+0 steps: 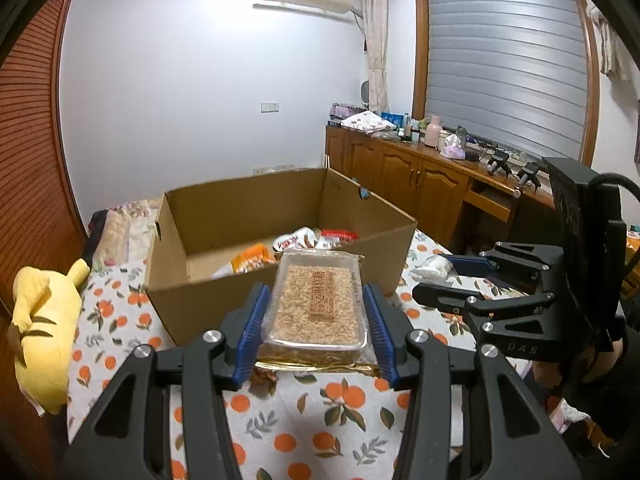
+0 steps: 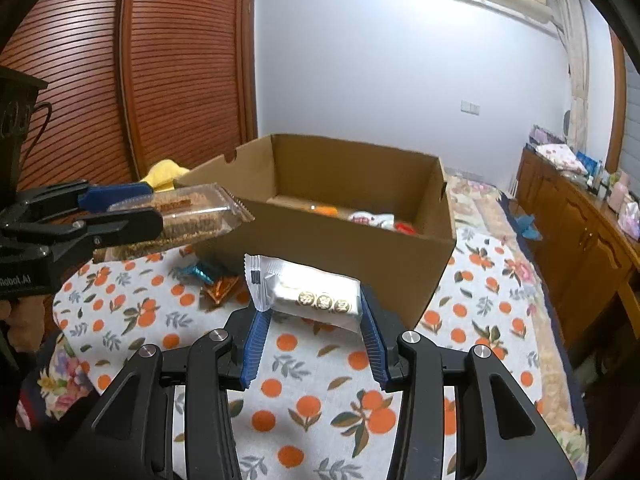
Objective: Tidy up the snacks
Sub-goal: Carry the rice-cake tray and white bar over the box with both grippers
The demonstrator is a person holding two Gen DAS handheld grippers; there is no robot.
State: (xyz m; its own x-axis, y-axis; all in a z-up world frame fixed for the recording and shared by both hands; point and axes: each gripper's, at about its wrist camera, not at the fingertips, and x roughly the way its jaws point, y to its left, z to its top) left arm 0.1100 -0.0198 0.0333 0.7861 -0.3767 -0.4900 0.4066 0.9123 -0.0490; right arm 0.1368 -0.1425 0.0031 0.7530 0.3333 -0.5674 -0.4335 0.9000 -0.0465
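Note:
My left gripper [image 1: 316, 308] is shut on a clear-wrapped sesame cake pack [image 1: 318, 300], held above the orange-print cloth just short of the cardboard box [image 1: 280, 280]. It also shows in the right wrist view [image 2: 188, 210]. My right gripper [image 2: 310, 312] is shut on a white snack packet [image 2: 308, 292], held in front of the box's near wall [image 2: 340, 248]. That gripper appears in the left wrist view [image 1: 448, 276] with the packet [image 1: 432, 266]. Inside the box lie an orange packet [image 1: 252, 260] and red-and-white packets [image 1: 304, 238].
Two small wrapped sweets, one blue [image 2: 200, 272] and one orange [image 2: 222, 290], lie on the cloth in front of the box. A yellow plush toy [image 1: 44, 320] lies at the left. Wooden cabinets [image 1: 420, 176] with clutter stand at the right.

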